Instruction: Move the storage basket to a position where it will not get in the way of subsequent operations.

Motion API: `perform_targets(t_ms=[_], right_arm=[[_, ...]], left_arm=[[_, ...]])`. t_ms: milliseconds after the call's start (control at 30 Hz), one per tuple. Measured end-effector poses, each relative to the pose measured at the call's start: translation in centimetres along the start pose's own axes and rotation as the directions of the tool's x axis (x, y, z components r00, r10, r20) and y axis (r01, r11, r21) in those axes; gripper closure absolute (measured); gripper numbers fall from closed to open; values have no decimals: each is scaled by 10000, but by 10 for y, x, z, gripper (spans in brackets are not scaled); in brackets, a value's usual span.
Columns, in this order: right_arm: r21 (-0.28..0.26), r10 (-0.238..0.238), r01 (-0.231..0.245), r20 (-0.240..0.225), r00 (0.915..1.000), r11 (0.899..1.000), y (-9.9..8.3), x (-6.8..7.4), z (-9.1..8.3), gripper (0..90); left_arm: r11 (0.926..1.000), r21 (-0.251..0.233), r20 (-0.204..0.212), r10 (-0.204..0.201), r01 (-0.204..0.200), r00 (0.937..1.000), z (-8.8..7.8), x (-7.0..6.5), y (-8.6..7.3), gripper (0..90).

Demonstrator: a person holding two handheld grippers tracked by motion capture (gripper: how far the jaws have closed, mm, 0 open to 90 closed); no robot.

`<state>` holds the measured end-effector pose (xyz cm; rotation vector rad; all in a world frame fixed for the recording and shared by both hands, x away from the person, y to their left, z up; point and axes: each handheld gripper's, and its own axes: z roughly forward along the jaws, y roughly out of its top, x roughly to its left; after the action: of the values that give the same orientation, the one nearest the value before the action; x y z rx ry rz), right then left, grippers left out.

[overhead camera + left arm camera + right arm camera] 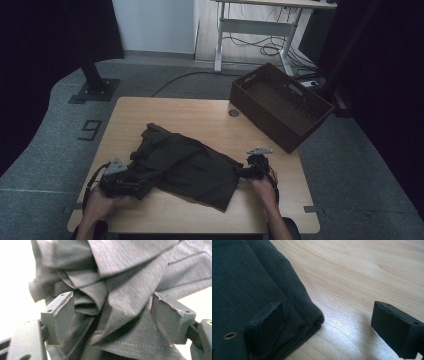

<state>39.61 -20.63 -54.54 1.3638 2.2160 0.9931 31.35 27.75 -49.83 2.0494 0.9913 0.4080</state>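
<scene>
Gripper jaws on our left gripper (131, 184) stand well apart at about 8 o'clock on the table (200, 112), with bunched folds of the dark garment (187, 165) between them. In the left gripper view the cloth (120, 290) looks grey with a fine heathered weave, gathered into a rolled fold near one pad (61, 315), with a line of pale stitching along a hem low in the picture. The pads flank the folds; whether they press on the cloth we cannot tell, though the gap is wide and the fabric sits loose in it.

Our right gripper (245, 172) lies at about 4 o'clock, pointing toward 9 o'clock at the garment's right edge. Its jaws are spread: in the right gripper view one pad (270, 325) rests against the folded, thick rounded edge of the garment (249, 285), while the other (394, 327) stands over bare wood, clear of the cloth. So nothing is clamped there.

We see the garment spread over the middle of the table, running from about 10 o'clock down to 5 o'clock, almost black from above, creased and lumpy at its left end, flatter with a straight edge toward the right gripper.

At 2 o'clock a dark brown slatted crate (280, 105) overhangs the table's far corner.
</scene>
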Motion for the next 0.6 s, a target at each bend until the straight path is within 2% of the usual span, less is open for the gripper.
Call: perform_targets(t_ms=[67,200,300,400,467,533,600], right_arm=[[-37,-102,102,1,9999,9999,2,2,-6,115],[-8,-324,324,-11,9995,9995,4,6,-21,96],[65,-370,372,-266,9990,9993,1,12,-31,50],[159,-473,483,-568,9973,9987,-4,21,-39,20],[201,-519,533,-651,9965,9984,-6,28,-44,18],[191,-550,566,-763,9956,9982,-9,35,-48,14],[239,-540,564,-905,9944,9981,-12,41,-50,8]], left_arm=[[9996,-147,0,-240,240,9997,-4,4,4,172],[9989,-128,-166,-442,440,9989,-7,14,13,142],[9982,-218,-272,-566,560,9980,-5,22,21,138],[9982,-137,-565,-592,585,9966,5,32,32,122],[9984,-10,-621,-560,561,9965,11,37,37,79],[9985,251,-685,-465,483,9966,21,43,42,17],[9977,444,-848,-465,504,9953,29,48,44,0]])
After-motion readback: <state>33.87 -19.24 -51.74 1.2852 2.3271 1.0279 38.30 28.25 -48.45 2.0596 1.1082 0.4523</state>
